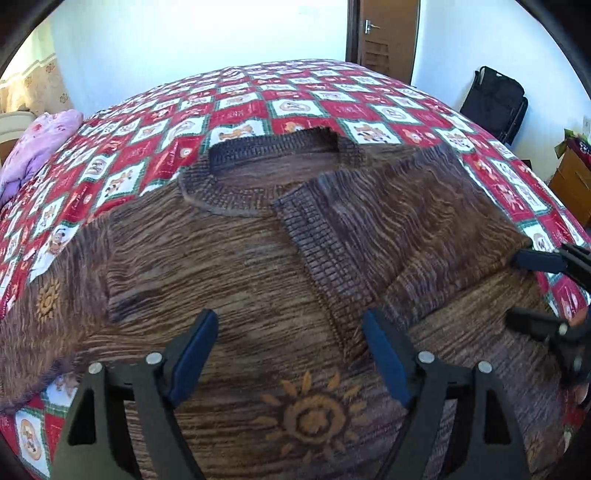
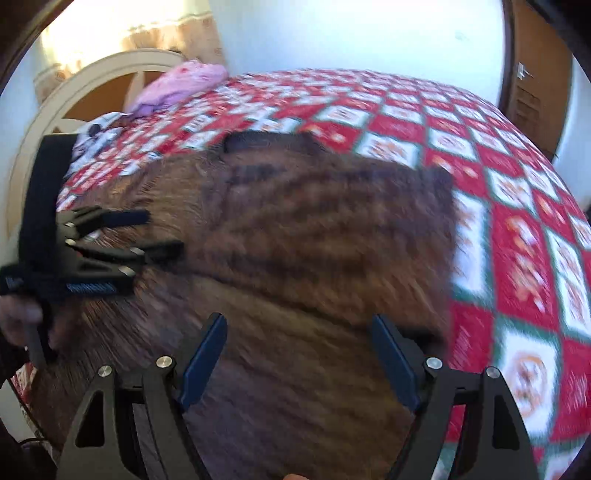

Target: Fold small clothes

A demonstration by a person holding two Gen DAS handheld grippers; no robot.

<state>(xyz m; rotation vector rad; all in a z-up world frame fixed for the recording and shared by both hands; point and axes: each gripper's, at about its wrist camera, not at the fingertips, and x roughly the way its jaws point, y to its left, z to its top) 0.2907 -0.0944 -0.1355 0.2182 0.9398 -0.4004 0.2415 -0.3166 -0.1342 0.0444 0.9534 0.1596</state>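
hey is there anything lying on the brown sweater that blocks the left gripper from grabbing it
Nothing visible does. The left gripper hangs open right above the brown sweater, whose own right sleeve is already folded across it.

A red, white and green patchwork quilt [image 1: 236, 107] covers the bed. A pink bundle of cloth [image 1: 40, 144] lies at its far left corner, beside a cream headboard [image 2: 74, 92]. A brown door [image 1: 388, 33] stands beyond; a black bag [image 1: 495, 99] leans against the wall.
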